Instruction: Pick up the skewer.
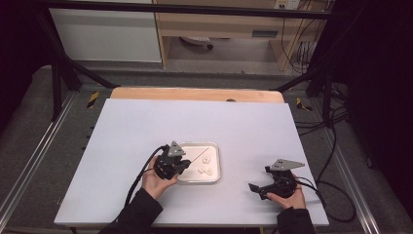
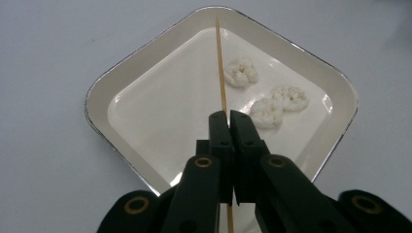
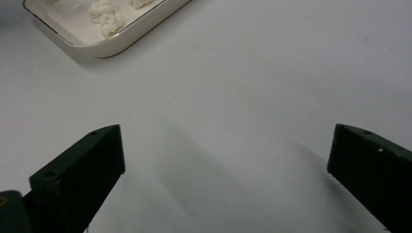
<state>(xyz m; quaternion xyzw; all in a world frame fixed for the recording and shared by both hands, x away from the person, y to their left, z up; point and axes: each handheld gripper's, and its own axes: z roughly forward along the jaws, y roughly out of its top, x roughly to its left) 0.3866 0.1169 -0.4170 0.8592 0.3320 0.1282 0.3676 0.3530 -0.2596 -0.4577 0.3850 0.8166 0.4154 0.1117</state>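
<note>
A white square tray sits at the middle of the table with three white dough-like pieces in it. My left gripper hovers at the tray's left edge, shut on a thin wooden skewer that points across the tray past the pieces. My right gripper stands open low over bare table to the right of the tray, nothing between its jaws. The tray's corner with two of the pieces shows at the top left of the right gripper view.
The light grey tabletop has free room all around the tray. A wooden strip runs along the far edge. Black frame bars and cables flank the table.
</note>
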